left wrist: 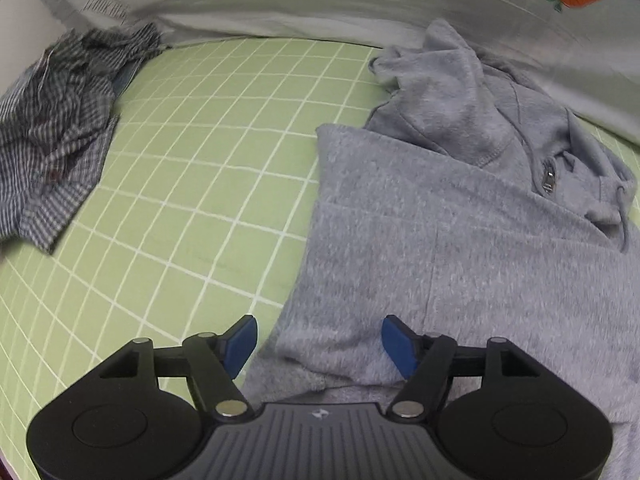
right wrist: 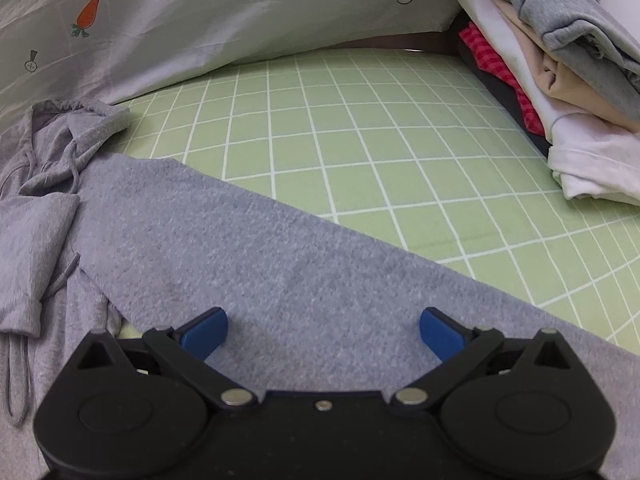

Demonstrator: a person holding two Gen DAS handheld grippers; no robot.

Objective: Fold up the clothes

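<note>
A grey zip hoodie [left wrist: 460, 232] lies on the green checked sheet [left wrist: 208, 152], partly folded, with its hood and drawstrings bunched at the far end. My left gripper [left wrist: 318, 346] is open and empty, low over the hoodie's near left edge. In the right wrist view the hoodie [right wrist: 248, 248] shows a folded panel lying across it, hood [right wrist: 80, 124] at the left. My right gripper [right wrist: 324, 332] is open and empty just above that panel.
A crumpled blue-checked shirt [left wrist: 60, 128] lies at the left. A white quilt with a carrot print [left wrist: 360, 0] runs along the back; it also shows in the right wrist view [right wrist: 200, 28]. A stack of folded clothes [right wrist: 560, 80] sits at the right.
</note>
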